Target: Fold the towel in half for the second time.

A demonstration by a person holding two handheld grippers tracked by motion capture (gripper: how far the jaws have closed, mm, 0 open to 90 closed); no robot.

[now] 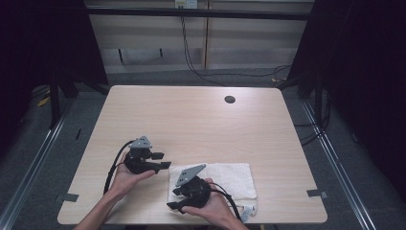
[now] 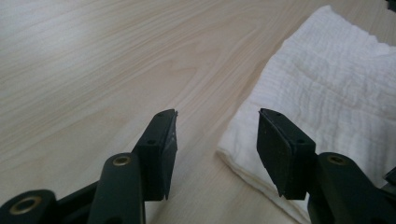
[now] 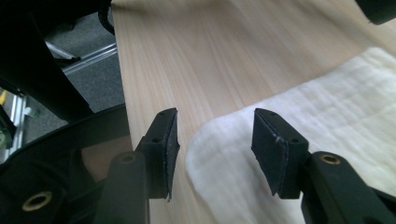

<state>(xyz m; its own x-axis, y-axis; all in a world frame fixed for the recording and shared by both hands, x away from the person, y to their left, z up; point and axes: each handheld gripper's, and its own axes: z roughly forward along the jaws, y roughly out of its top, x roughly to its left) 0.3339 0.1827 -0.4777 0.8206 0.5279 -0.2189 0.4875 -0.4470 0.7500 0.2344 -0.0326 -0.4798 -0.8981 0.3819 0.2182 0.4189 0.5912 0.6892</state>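
A white folded cloth (image 1: 225,178) lies flat near the table's front edge, right of centre. My left gripper (image 1: 164,160) hovers just off the cloth's left edge, jaws pointing right. In the left gripper view it (image 2: 217,140) stands open, with a corner of the cloth (image 2: 327,84) on the table beyond the gap, untouched. My right gripper (image 1: 174,199) is over the cloth's front left corner, jaws pointing left. In the right gripper view it (image 3: 215,140) is open above the cloth's (image 3: 303,107) rounded corner, with nothing pressed between the pads.
The light wooden table (image 1: 191,120) has a round cable hole (image 1: 230,99) at the back right. A small crumpled white item (image 1: 248,212) lies at the front edge by the right hand. Dark frames and cables surround the table, and the table's edge (image 3: 122,93) is close to my right gripper.
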